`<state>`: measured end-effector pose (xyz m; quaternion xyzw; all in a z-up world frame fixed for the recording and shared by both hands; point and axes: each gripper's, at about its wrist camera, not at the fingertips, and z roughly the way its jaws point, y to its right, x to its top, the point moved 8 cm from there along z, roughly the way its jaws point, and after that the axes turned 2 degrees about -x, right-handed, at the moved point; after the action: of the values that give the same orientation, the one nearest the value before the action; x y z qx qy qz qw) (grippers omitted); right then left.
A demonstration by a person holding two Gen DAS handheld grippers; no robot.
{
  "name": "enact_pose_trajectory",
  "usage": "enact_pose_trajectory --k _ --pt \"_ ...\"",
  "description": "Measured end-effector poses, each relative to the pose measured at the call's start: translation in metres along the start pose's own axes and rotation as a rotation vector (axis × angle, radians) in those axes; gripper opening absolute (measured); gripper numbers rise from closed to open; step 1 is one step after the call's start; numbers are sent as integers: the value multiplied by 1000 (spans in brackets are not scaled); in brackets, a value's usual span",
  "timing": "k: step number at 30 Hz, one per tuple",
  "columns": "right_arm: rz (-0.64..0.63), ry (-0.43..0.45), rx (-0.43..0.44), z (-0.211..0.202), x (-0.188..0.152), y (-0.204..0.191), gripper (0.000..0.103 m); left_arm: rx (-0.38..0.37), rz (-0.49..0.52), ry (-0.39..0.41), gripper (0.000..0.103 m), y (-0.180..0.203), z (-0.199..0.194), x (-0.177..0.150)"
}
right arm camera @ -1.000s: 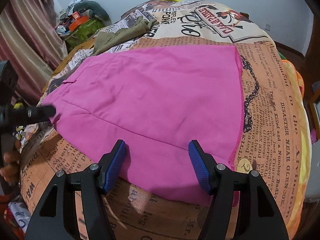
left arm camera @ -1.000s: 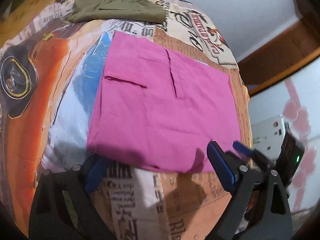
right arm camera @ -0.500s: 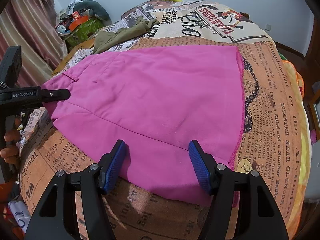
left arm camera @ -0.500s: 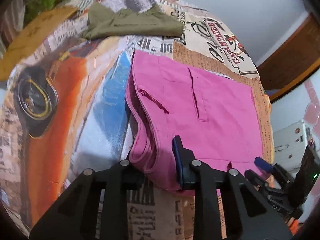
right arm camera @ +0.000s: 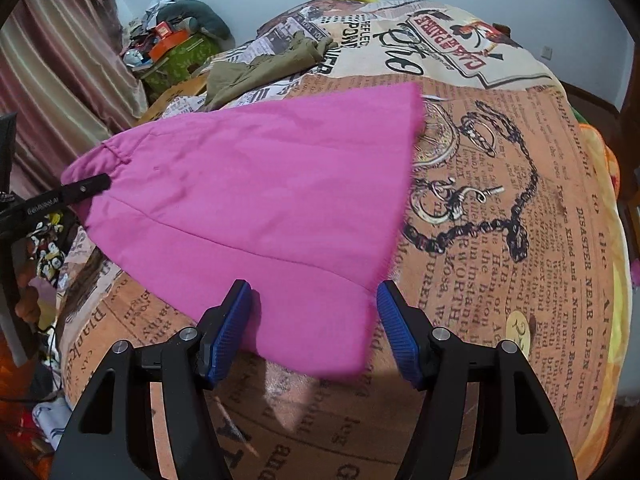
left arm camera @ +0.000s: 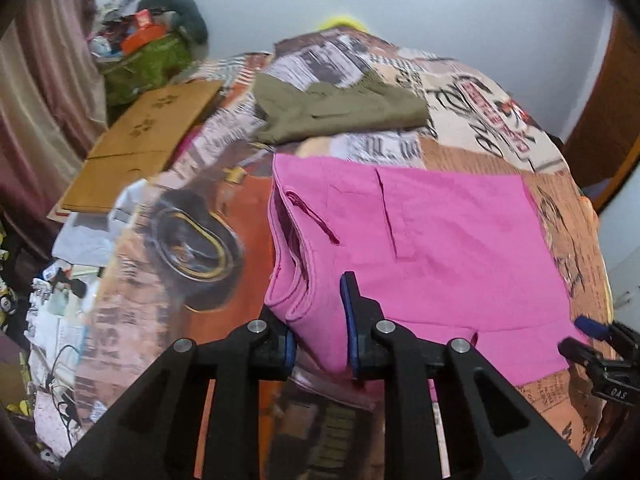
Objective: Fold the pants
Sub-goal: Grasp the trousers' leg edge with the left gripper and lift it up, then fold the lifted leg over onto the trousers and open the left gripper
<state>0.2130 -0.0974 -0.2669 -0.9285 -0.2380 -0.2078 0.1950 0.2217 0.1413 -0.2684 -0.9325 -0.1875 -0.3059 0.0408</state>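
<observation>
The folded pink pants (left arm camera: 432, 248) lie on the printed bedspread and also fill the middle of the right wrist view (right arm camera: 256, 200). My left gripper (left arm camera: 320, 336) is shut on the pants' waistband corner and lifts it off the bed. It shows at the left edge of the right wrist view (right arm camera: 84, 188). My right gripper (right arm camera: 314, 332) is open, its blue pads either side of the pants' near hem edge without gripping it. Its tip shows at the lower right of the left wrist view (left arm camera: 592, 332).
Folded olive pants (left arm camera: 336, 110) lie at the far side of the bed. A flat cardboard sheet (left arm camera: 140, 144) and a green bag with clutter (left arm camera: 148, 56) sit at the left. The bed's near edge (right arm camera: 320, 420) curves below my right gripper.
My left gripper moved to the waistband corner, shut on it and lifted it. The pants pulled left, so more bedspread shows at right. My right gripper stayed open at the hem.
</observation>
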Motion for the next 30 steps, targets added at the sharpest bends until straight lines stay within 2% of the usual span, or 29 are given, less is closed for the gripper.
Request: enact_pose_trajectory --k 5,9,14,18,30 --pt "32 13 -26 -6 -4 12 61 -17 -15 62 19 6 -17 17" --pt "56 6 -61 -8 -11 26 61 -53 41 119 18 38 -32 31" --pt "80 8 -57 -8 -16 29 61 -125 119 155 17 80 -44 42" --pt "74 12 -61 -8 -17 28 61 -215 160 144 14 119 -46 45" --pt "73 16 -53 -9 -17 29 61 -359 213 35 13 184 -26 28"
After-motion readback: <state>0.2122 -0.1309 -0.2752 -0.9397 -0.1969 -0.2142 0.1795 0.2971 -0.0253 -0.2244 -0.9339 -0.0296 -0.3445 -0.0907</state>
